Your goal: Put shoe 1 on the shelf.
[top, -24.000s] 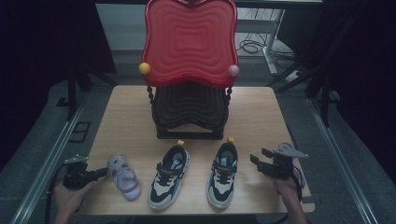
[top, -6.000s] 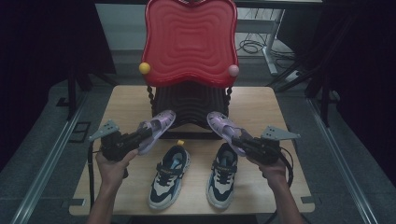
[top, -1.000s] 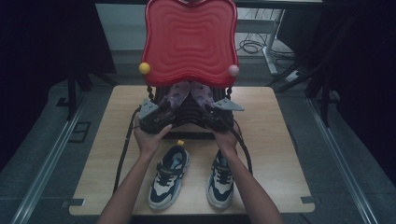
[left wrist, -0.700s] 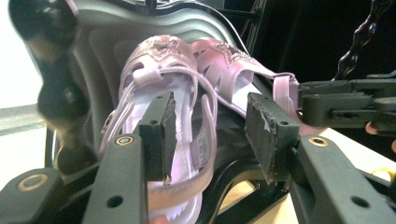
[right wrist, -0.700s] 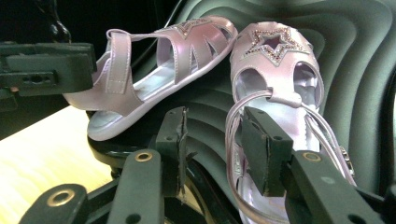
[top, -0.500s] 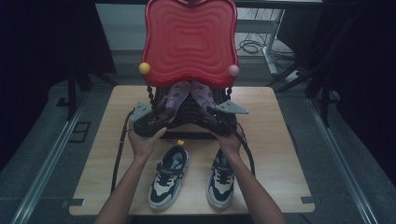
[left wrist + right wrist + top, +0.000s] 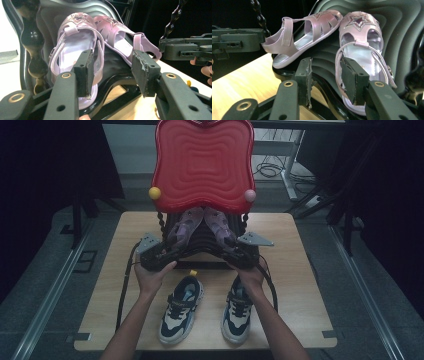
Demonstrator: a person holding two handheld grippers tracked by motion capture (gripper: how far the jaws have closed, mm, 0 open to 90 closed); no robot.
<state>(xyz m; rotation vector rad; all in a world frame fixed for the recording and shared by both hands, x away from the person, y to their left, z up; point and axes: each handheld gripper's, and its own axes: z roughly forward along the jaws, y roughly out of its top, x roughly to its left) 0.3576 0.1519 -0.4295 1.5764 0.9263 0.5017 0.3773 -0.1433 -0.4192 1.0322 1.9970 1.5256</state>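
Two sandals [image 7: 200,222] ahead on the chair [image 7: 202,165] | I hold both grippers [image 7: 159,256] [image 7: 239,254] spread, empty | sneakers [image 7: 181,307] left

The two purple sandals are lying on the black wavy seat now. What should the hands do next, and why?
Probably pull both grippers back toward the person. The left gripper and right gripper stand open, and both purple sandals lie on the black seat without being pinched. The sneakers wait on the table.

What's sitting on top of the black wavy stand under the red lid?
Two lilac sandals lie on the black stand, toes up its slope. The red lid covers the stand's back in the high view.
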